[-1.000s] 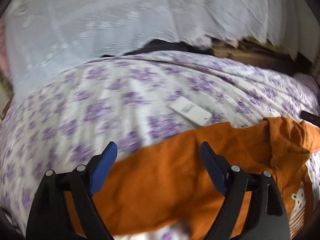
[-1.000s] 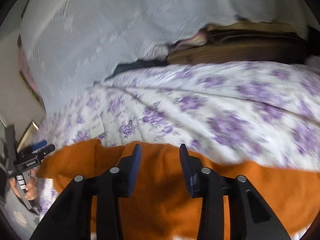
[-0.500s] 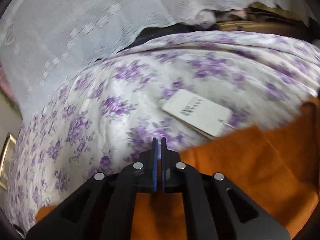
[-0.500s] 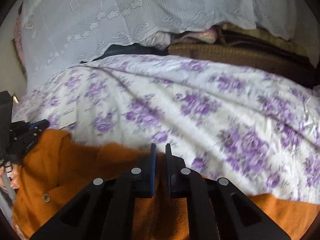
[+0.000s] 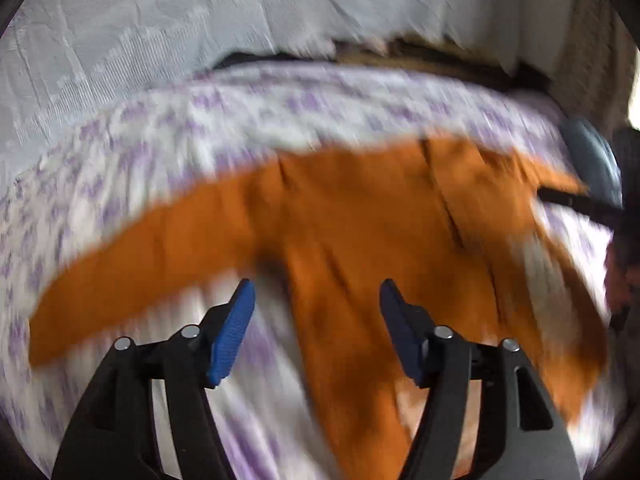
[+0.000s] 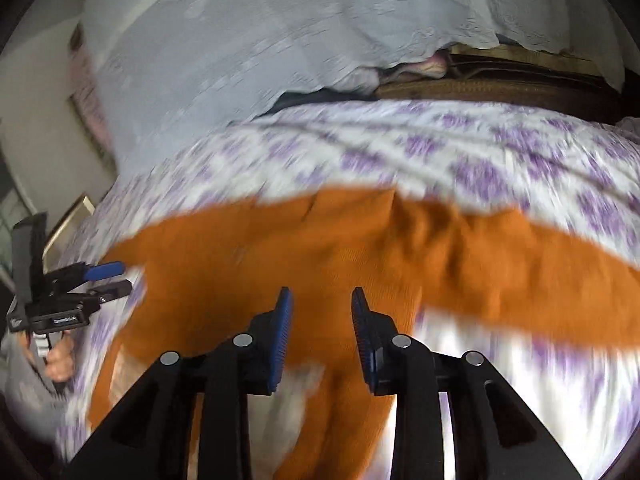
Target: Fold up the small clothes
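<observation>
A small orange garment point(image 5: 360, 220) lies spread on a bed sheet with purple flowers point(image 5: 168, 140); both views are blurred by motion. My left gripper point(image 5: 316, 320) is open and empty, above the garment's near edge. In the right wrist view the same garment point(image 6: 320, 252) lies across the sheet point(image 6: 480, 152). My right gripper point(image 6: 322, 328) is open and empty, above the garment's middle. The left gripper also shows in the right wrist view point(image 6: 108, 280) at the far left, open, beside the garment's end.
A white lace cloth point(image 5: 200, 20) hangs behind the bed, also seen in the right wrist view point(image 6: 280, 20). Brown woven things point(image 6: 500, 84) lie at the bed's far edge. A dark round object point(image 5: 592, 160) sits at the right.
Half a second ago both grippers were shut on the garment's edge. Now both are open and drawn back, and the garment lies farther up the sheet, covering the white tag.
</observation>
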Action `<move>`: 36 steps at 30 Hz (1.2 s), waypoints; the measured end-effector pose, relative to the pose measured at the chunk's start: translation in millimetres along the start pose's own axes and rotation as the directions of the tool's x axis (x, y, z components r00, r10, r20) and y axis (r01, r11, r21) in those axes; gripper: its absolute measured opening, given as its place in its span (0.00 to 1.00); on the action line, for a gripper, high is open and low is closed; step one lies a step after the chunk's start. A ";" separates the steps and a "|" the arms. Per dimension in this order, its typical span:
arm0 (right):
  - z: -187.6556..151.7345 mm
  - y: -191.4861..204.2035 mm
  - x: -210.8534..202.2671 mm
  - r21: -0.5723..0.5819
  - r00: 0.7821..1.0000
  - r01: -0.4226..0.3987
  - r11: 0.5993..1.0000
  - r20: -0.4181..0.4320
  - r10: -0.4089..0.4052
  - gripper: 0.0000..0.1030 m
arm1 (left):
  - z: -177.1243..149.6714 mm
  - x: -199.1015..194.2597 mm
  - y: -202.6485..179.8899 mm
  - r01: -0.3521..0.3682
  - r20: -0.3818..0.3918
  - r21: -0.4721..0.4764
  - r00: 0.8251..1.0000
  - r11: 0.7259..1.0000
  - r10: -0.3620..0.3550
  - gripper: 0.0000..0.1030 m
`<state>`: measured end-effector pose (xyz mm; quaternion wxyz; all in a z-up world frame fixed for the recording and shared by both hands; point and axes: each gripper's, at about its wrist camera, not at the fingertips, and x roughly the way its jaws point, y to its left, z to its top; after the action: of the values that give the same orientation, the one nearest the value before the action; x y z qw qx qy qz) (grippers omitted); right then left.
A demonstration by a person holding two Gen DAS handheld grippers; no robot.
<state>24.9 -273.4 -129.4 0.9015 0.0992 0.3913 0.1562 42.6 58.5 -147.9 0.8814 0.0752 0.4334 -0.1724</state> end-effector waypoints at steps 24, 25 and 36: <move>-113.1 0.3 -52.5 0.313 0.963 -0.225 0.923 -0.075 0.260 0.08 | -99.4 -31.0 -31.4 0.328 -0.131 -0.298 0.916 0.896 -0.379 0.07; -113.7 -0.6 -56.7 0.300 0.964 -0.224 0.927 -0.075 0.257 0.06 | -102.1 -34.8 -30.6 0.335 -0.130 -0.298 0.913 0.894 -0.386 0.07; -104.0 6.7 -83.4 0.147 0.998 -0.014 0.989 -0.066 0.024 0.28 | -94.3 -78.0 -32.3 0.221 -0.058 -0.174 0.971 0.960 -0.234 0.62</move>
<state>-106.8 -291.3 -141.2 0.8765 0.1634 0.4309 0.1389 -83.0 73.7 -143.6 0.8412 -0.0421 0.4863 -0.2327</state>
